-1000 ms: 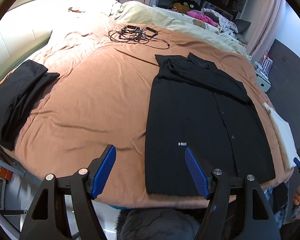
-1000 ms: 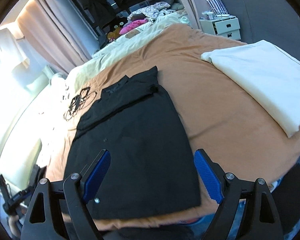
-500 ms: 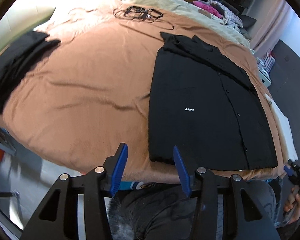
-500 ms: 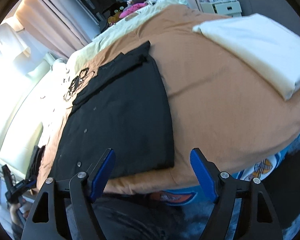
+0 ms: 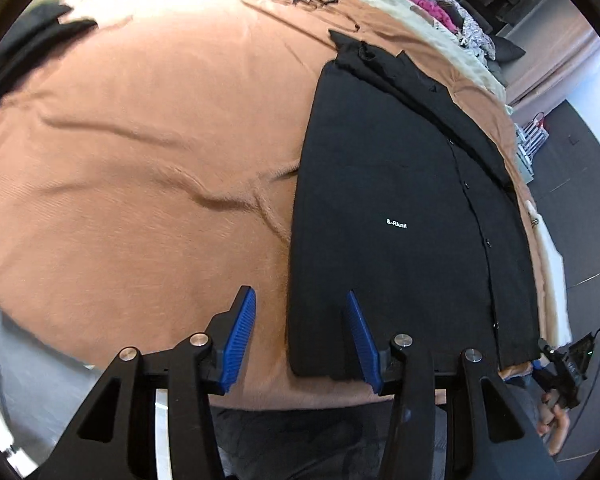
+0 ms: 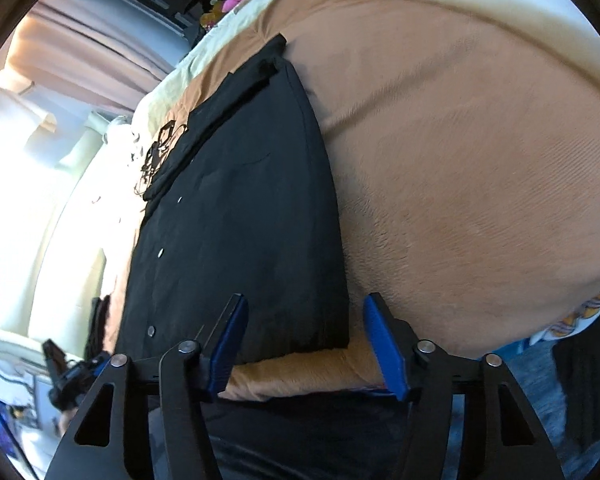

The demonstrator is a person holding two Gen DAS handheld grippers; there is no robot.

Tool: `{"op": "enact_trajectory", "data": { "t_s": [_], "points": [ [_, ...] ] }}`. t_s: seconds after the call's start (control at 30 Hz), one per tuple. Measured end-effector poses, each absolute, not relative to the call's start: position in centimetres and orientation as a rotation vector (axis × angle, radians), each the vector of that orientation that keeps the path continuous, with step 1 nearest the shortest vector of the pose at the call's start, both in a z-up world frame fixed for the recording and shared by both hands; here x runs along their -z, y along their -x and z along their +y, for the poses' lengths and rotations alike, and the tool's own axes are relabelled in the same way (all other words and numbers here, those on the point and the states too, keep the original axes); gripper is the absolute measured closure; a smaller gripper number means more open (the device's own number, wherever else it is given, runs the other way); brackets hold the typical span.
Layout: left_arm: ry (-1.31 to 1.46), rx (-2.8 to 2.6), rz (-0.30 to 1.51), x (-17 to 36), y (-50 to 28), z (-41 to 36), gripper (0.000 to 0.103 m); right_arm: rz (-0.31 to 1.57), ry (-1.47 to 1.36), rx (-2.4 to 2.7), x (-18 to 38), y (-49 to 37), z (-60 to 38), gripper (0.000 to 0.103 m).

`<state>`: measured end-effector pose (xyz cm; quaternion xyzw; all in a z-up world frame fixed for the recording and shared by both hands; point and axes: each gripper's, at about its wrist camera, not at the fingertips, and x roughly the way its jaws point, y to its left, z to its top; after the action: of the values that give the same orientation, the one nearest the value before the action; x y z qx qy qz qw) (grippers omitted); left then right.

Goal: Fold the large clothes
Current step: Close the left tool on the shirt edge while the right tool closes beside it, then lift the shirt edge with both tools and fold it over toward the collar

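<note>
Black buttoned shirt: flat on tan bedspread, hem nearest.
Left gripper: fingers apart, empty, straddling hem corner.
Right gripper: likewise, opposite corner.
Handling: probably soft, light; pinch hem corners.

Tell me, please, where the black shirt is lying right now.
The black shirt lies flat on the brown bedspread, right of centre in the left wrist view, its near hem corners between both grippers' open fingers.
</note>
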<state>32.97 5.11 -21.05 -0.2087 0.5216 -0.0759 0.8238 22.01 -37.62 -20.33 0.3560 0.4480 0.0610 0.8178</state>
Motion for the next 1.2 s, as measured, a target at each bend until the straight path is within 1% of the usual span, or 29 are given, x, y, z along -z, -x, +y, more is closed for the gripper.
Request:
{"op": "enact_trajectory", "data": {
  "t_s": [0.07, 0.23, 0.27, 0.33, 0.37, 0.4, 0.43, 0.47, 0.5, 0.6, 0.87, 1.03, 1.2],
  "points": [
    [0.487, 0.183, 1.129, 22.0, -33.5, 5.1, 0.055, 0.946, -0.786, -0.147, 20.6, -22.3, -37.6, 0.042],
    [0.563, 0.234, 1.103, 22.8, -33.7, 5.0, 0.056, 0.922, -0.865, -0.189, 21.2, -23.2, -37.6, 0.042],
    [0.576, 0.248, 1.107, 22.9, -33.7, 4.9, 0.066, 0.919, -0.876, -0.192, 21.3, -23.4, -37.5, 0.043],
    [0.586, 0.263, 1.115, 23.1, -33.2, 4.8, 0.068, 0.909, -0.894, -0.2, 21.5, -23.6, -37.5, 0.047],
    [0.586, 0.263, 1.115, 23.1, -33.0, 4.8, 0.073, 0.903, -0.91, -0.211, 21.6, -23.7, -37.5, 0.056],
    [0.59, 0.267, 1.119, 23.1, -32.8, 4.9, 0.078, 0.907, -0.923, -0.221, 21.8, -23.9, -37.4, 0.07],
    [0.597, 0.27, 1.116, 23.1, -32.6, 5.1, 0.079, 0.919, -0.931, -0.223, 22.1, -23.9, -37.2, 0.075],
    [0.614, 0.273, 1.107, 23.0, -32.4, 5.4, 0.083, 0.926, -0.928, -0.218, 22.3, -23.9, -37.1, 0.083],
    [0.634, 0.28, 1.094, 22.9, -32.1, 5.7, 0.087, 0.925, -0.932, -0.216, 22.4, -23.8, -37.0, 0.086],
    [0.635, 0.285, 1.054, 21.8, -31.5, 5.8, 0.09, 0.891, -0.926, -0.211, 21.6, -23.5, -37.0, 0.093],
    [0.652, 0.336, 0.97, 17.8, -29.8, 6.3, 0.092, 0.798, -0.877, -0.234, 16.9, -22.8, -36.1, 0.095],
    [0.645, 0.345, 0.918, 14.9, -27.8, 6.9, 0.093, 0.748, -0.836, -0.274, 13.0, -21.5, -35.0, 0.095],
    [0.664, 0.355, 0.859, 12.2, -25.5, 8.2, 0.093, 0.734, -0.811, -0.304, 10.5, -19.3, -35.0, 0.095]
  ]
}}
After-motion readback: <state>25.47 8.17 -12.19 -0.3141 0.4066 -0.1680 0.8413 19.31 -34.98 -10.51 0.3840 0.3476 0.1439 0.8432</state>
